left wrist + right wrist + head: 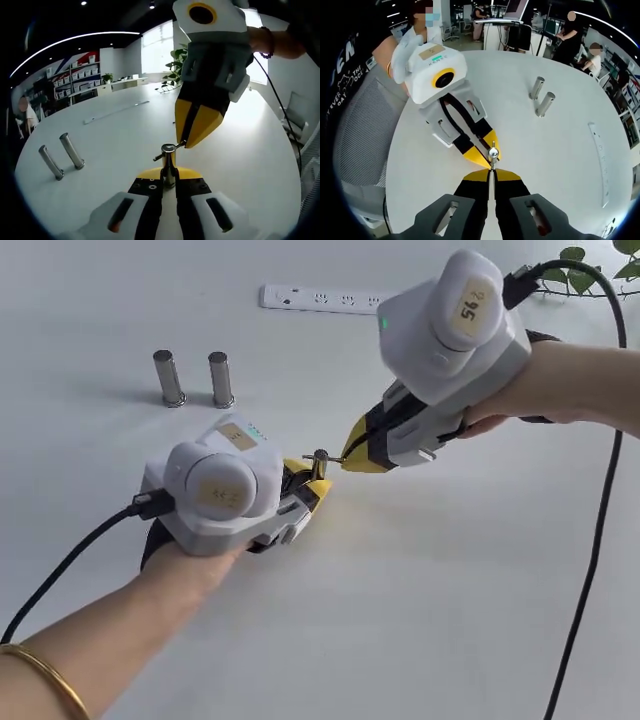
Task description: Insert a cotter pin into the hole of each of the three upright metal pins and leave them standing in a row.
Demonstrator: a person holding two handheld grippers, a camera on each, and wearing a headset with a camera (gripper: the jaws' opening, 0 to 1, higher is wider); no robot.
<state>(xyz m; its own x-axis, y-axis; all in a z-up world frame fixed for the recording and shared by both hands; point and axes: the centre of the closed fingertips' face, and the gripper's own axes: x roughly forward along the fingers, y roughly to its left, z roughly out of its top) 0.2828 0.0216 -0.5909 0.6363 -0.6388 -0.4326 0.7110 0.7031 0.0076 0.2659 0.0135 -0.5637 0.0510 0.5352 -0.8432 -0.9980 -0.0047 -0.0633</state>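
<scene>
Bright, even light washes the white tabletop [420,620] in the head view, with faint, soft shadows beside the standing pins [168,378]. Both gripper views bend strongly toward their edges. A window [152,47] glares white, and ceiling lights [83,3] dot a dark ceiling.

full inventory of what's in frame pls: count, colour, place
standing metal pins: 2, silver, upright side by side, apart, far left of table
held metal pin: 1, silver, upright in left gripper's jaws
cotter pin: 1, dark metal, at held pin's top, appears to pass through it
power strip: 1, white, far side of table
plant: 1, green, far right corner
table: 1, white
people: at least 3, background beyond the table
cables: 2, black, one per gripper
bangle: 1, gold, left wrist
left gripper: white body, yellow-tipped jaws shut on held pin
right gripper: same colours, jaws shut on cotter pin
</scene>
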